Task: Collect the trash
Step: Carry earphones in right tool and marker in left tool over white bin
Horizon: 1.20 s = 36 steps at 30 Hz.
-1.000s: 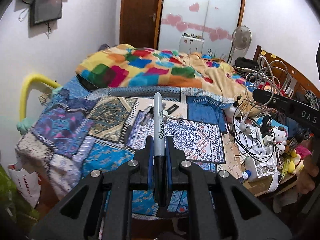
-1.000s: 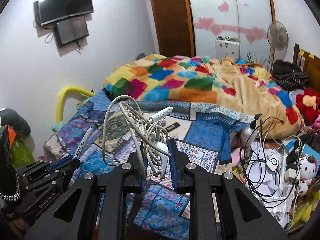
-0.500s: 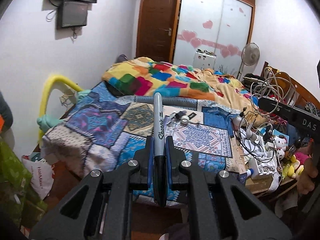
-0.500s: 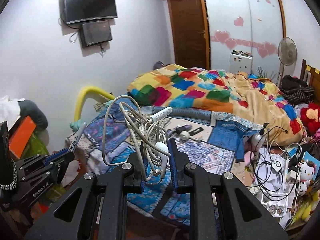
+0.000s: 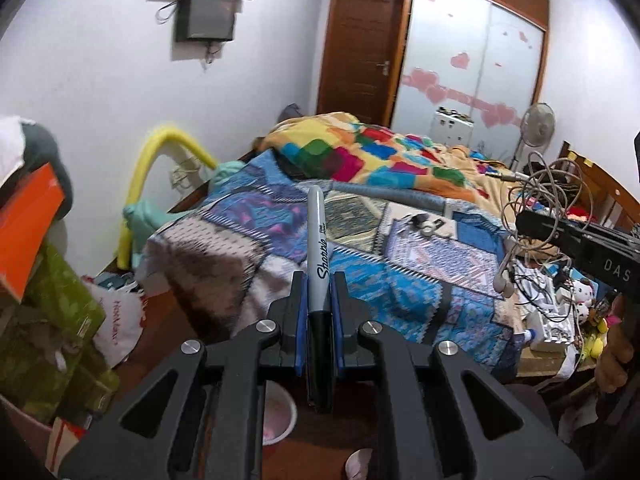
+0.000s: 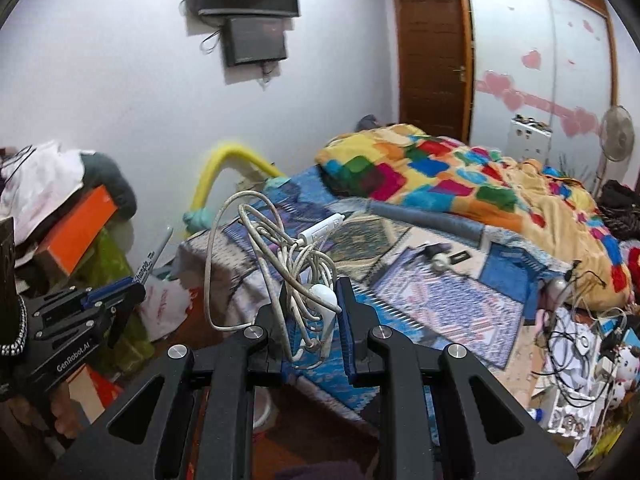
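My left gripper [image 5: 319,280] is shut on a grey and black Sharpie marker [image 5: 318,248] that points forward over the near corner of the bed. My right gripper [image 6: 313,286] is shut on a tangled bundle of white earphone cables [image 6: 296,260] with an inline remote sticking up. The right gripper with the cable bundle [image 5: 532,200] shows at the right of the left wrist view. The left gripper with the marker [image 6: 154,258] shows at the lower left of the right wrist view. Both are held in the air off the bed's foot, above the floor.
The bed [image 5: 400,272] has patterned blue covers, a colourful blanket [image 5: 380,156] and small items [image 6: 440,258] on it. A white bin rim [image 5: 276,412] is on the floor below. A white plastic bag [image 5: 120,320], boxes [image 5: 28,224] stand left; a cluttered table [image 6: 580,360] right.
Both grippers have pulled back from the bed and swung left, still holding the marker and the cables. The floor, bin and left-side clutter have come into view.
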Each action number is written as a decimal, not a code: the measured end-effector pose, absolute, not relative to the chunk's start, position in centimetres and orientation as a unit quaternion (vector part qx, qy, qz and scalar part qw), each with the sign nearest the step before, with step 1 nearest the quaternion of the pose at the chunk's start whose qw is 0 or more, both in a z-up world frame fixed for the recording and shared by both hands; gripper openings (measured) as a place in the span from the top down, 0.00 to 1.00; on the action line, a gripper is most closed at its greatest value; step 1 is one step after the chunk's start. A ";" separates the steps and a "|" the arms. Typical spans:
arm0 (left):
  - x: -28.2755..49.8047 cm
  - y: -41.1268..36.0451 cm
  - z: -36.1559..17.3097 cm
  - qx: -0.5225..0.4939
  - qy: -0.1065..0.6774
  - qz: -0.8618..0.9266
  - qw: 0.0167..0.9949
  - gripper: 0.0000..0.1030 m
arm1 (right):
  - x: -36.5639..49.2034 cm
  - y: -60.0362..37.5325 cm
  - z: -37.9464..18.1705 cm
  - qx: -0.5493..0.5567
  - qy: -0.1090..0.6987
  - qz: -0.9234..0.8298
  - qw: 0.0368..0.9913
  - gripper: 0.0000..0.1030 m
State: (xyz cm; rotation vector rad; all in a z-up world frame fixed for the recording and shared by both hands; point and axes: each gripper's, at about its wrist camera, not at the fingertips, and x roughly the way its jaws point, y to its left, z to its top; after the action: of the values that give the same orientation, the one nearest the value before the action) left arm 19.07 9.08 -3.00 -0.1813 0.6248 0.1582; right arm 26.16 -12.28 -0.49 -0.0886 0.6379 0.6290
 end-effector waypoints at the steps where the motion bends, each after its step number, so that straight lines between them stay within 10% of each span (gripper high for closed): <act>1: 18.6 9.8 -3.3 -0.091 0.309 0.084 0.943 0.90 | 26.0 -11.7 -0.7 -0.045 0.311 0.309 0.898 0.83; 36: 15.6 22.0 -22.6 -0.216 0.486 0.160 0.831 0.90 | 25.4 10.1 -21.3 -0.176 0.556 0.412 0.700 0.77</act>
State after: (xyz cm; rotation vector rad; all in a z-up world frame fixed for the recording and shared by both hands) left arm 15.58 22.04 -22.62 -0.4584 1.0313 0.3388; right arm 25.45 10.10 -21.27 -0.3921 1.2390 0.9183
